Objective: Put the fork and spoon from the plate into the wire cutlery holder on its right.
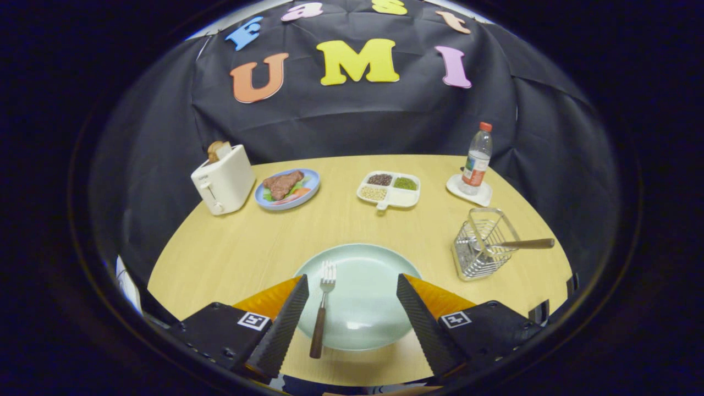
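- the tool (352,308) hangs low over the near edge of the worktop (231,247), its fingers spread wide and gripping nothing.
- the pale green plate (374,275) sits between and just ahead of the fingers.
- the fork (322,313) lies on the left part of the plate, tines pointing away and its brown handle running back over the near rim, close to the left finger but apart from it.
- the wire cutlery holder (481,250) stands to the right of the plate, well apart from it, and a brown handle (525,243) juts out of it to the right; judging by that, the spoon is already in and the fork is what remains.
- to do this step well, shift the tool left so the fork handle sits midway between the fingers, then come down with the fingers straddling the handle across its width.
- grip the handle where it overhangs the rim; there is likely room under it there, so the fingers need not scrape the plate.
- close fully before lifting, since a thin handle may pivot or slip.
- carry it right and lower it tines first into the holder, clear of the handle already there.
- the toaster (223,180), food plate (287,188), divided dish (389,190) and bottle (476,158) stand far back, away from the path.
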`<control>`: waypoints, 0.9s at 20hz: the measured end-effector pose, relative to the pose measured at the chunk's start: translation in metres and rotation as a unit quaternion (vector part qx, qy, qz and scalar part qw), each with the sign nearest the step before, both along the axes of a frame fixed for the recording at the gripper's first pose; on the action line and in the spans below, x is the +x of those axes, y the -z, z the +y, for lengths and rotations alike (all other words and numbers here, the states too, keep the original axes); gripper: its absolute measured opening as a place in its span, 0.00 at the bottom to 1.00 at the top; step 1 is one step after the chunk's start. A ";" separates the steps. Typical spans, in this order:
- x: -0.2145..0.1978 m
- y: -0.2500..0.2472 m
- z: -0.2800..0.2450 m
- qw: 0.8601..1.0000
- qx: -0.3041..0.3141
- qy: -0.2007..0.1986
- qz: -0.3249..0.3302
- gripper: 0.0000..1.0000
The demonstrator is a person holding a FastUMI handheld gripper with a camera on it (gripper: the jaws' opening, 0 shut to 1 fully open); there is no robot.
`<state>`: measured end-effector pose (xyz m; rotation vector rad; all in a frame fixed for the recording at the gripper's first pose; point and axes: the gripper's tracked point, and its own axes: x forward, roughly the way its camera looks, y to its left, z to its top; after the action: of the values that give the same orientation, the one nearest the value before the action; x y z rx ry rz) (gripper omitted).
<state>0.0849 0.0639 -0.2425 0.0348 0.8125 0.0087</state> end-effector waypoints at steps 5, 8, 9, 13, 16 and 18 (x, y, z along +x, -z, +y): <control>-0.002 0.036 0.016 0.999 0.004 -0.001 0.033 0.97; -0.007 0.061 0.020 0.998 -0.007 -0.003 0.058 0.97; -0.008 0.068 0.019 0.998 -0.012 -0.001 0.066 0.97; -0.010 0.087 0.020 0.996 -0.009 0.003 0.087 0.96; -0.012 0.097 0.022 0.995 -0.014 -0.001 0.100 0.85; -0.012 0.101 0.022 0.994 -0.014 0.000 0.105 0.80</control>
<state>0.0731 0.0863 -0.3437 0.0090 1.0235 -0.0057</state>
